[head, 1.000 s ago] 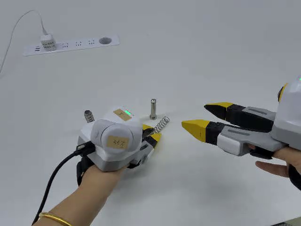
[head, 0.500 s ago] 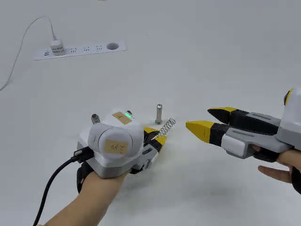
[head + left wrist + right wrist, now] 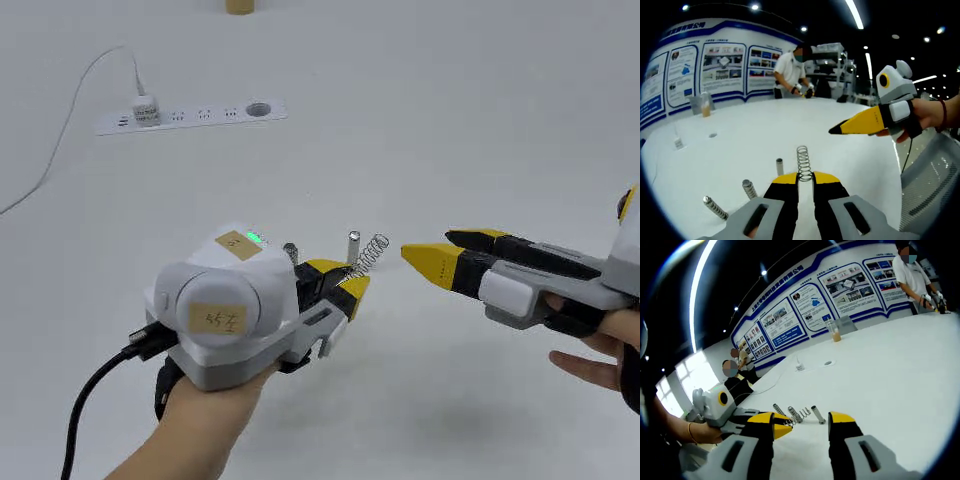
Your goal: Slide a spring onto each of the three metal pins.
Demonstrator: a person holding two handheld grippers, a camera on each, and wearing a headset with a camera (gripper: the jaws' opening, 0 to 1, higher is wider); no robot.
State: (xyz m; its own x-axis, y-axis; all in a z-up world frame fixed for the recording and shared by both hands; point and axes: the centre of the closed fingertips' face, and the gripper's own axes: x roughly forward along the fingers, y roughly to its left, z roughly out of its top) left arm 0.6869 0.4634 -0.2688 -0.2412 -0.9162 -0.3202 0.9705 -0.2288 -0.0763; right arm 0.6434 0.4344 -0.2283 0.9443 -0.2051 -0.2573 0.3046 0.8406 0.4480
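My left gripper (image 3: 345, 283) is shut on the lower end of a steel spring (image 3: 373, 250), which slants up and to the right above the white table. In the left gripper view the spring (image 3: 803, 163) stands upright between the yellow tips. A bare metal pin (image 3: 353, 245) stands just left of the spring; it is also the short bare pin (image 3: 780, 165). Two other pins carry springs: one pin (image 3: 749, 188) and another pin (image 3: 715, 207). My right gripper (image 3: 447, 250) hovers open to the right of the spring, with nothing between its jaws. Its own view shows my right gripper (image 3: 805, 421) facing the pins.
A white power strip (image 3: 200, 115) with a plug and cord lies at the back left. A tan cup (image 3: 238, 5) stands at the far edge. A black cable trails from the left gripper. A person (image 3: 790, 75) works at the table's far end.
The left gripper has lifted the spring off the table, so its free end now reaches above the bare pin's top. The right gripper has held its place. The head camera has shifted.
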